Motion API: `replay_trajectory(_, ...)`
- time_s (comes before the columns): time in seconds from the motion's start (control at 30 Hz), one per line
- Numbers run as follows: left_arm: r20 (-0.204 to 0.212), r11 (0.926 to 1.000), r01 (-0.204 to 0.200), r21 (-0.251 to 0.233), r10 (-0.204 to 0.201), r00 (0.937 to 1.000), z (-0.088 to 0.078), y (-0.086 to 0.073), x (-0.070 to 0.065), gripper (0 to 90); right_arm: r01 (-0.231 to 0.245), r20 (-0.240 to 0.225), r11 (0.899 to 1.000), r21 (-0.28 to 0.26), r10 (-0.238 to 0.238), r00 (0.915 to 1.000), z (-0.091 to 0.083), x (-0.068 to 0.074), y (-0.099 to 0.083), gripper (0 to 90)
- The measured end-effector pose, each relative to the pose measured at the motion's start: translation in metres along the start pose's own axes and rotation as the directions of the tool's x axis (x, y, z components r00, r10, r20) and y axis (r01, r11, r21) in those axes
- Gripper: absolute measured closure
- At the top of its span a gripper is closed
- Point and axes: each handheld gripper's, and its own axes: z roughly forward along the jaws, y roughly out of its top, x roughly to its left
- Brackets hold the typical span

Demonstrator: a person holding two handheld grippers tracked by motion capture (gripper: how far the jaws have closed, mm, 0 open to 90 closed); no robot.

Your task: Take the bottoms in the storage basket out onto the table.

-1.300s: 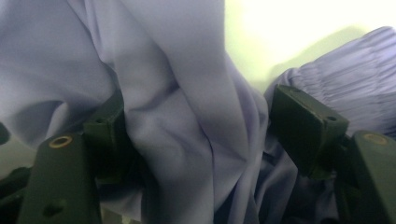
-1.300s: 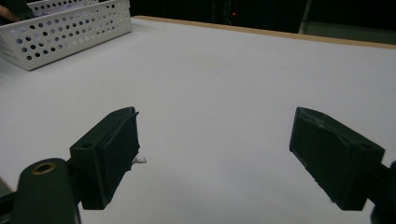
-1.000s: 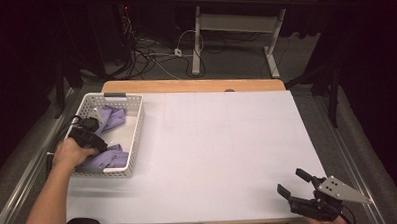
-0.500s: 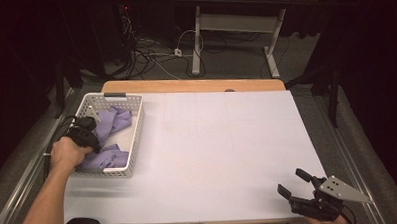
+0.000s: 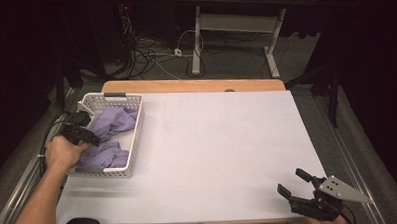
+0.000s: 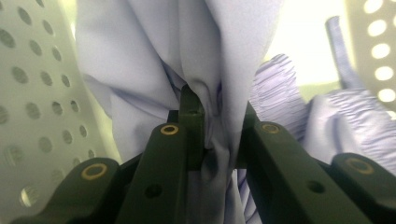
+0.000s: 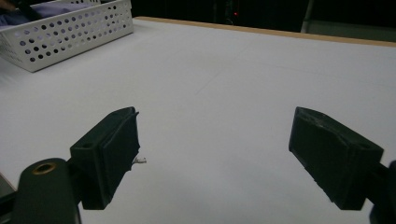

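Since a second ago the left gripper (image 5: 85, 136) has closed on the purple cloth (image 6: 219, 70) in the basket (image 5: 133, 159); lifting it out onto the table (image 5: 217, 141) remains. The right gripper (image 7: 215, 158) waits, gaping, empty.

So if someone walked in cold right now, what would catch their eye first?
Probably the lilac cloth bunched in the white perforated basket at the table's left edge, with the left gripper shut on a fold of it. Next, the right gripper at the near right corner, jaws wide open over the bare white table, holding nothing.
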Motion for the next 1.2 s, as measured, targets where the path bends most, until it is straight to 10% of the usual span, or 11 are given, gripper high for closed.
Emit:
replay_trajectory(0.47, 0.012, 0.9896, -0.043, -0.137, 0.045, 0.9989, -0.04, -0.005, -0.009, 79.3, -0.003, 0.004, 1.0, -0.001, 0.003, 1.0, 0.0, 0.0, 0.0, 17.3)
replay_trajectory(1.2, 0.069, 0.9428, -0.094, -0.32, 0.123, 0.99, -0.082, -0.003, -0.031, 79.5, -0.003, 0.008, 1.0, 0.004, 0.003, 1.0, 0.001, 0.0, 0.0, 17.5)
